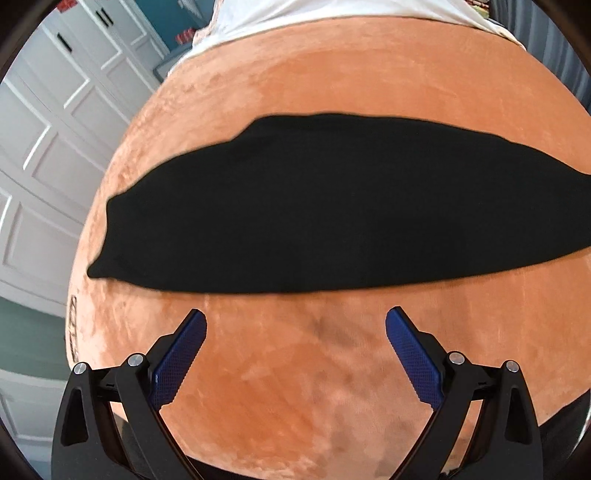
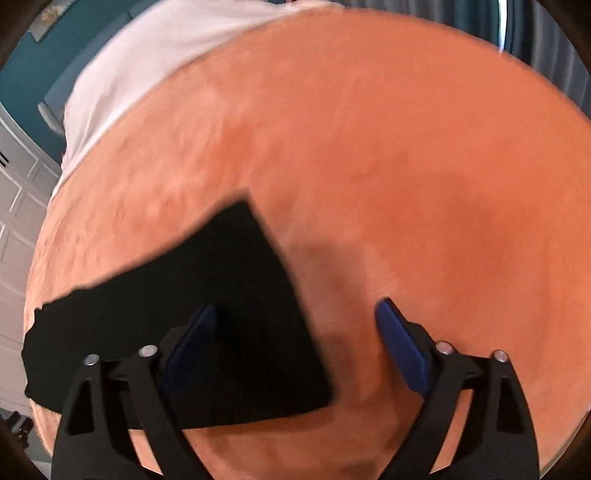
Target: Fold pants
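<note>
An orange blanket (image 1: 332,66) covers the bed, with a white sheet (image 1: 295,14) at its 12 o'clock edge and white closet doors (image 1: 44,147) toward 9 o'clock. The black pants (image 1: 332,206) lie flat across the blanket as one long band. The left gripper (image 1: 295,321) hangs wide open at their 6 o'clock side, touching nothing, and the right gripper (image 2: 295,314) is also spread, above their squared end (image 2: 236,295).

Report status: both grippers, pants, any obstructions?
Left gripper open, empty. Right gripper open over pants' end. Black pants flat on orange blanket. Nothing in the way.
</note>
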The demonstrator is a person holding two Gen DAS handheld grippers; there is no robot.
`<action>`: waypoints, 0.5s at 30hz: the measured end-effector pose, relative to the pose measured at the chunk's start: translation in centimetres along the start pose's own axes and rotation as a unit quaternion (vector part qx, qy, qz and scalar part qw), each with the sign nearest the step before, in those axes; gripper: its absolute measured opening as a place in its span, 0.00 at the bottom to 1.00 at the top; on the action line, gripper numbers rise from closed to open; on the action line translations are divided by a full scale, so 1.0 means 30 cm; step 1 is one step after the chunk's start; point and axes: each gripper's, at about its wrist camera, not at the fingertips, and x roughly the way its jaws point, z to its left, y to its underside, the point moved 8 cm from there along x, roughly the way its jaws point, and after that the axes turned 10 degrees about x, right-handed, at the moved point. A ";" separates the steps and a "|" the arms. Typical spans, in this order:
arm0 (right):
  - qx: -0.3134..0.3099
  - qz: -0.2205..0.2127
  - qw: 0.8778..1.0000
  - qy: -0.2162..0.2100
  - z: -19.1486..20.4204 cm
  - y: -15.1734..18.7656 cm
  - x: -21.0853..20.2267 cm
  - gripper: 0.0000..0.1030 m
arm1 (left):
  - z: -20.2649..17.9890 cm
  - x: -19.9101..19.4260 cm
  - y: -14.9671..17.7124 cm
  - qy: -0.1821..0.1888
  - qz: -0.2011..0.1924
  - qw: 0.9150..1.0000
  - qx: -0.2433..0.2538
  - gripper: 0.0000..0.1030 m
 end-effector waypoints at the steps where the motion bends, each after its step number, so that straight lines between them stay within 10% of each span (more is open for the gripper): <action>1: -0.018 -0.005 1.000 -0.003 0.024 0.007 0.002 0.70 | 0.001 0.007 0.008 0.010 0.005 1.000 -0.008 0.93; 2: -0.036 -0.004 0.999 -0.013 0.062 0.016 -0.006 0.38 | 0.005 0.011 0.014 0.015 0.009 1.000 -0.015 0.93; 4: -0.019 0.003 0.999 -0.038 0.097 -0.008 -0.046 0.12 | 0.024 0.021 0.023 0.023 0.015 0.999 -0.032 0.93; 7: -0.015 -0.051 0.998 -0.042 0.092 -0.085 -0.157 0.12 | 0.077 0.035 0.031 0.015 0.017 0.999 -0.050 0.93; 10: -0.045 0.004 0.999 0.030 0.009 -0.032 -0.004 0.21 | 0.143 0.079 0.050 -0.005 0.023 0.997 -0.068 0.93; 15: -0.021 -0.109 0.992 0.066 0.067 -0.056 -0.231 0.39 | 0.316 0.167 0.122 -0.020 0.046 0.990 -0.131 0.93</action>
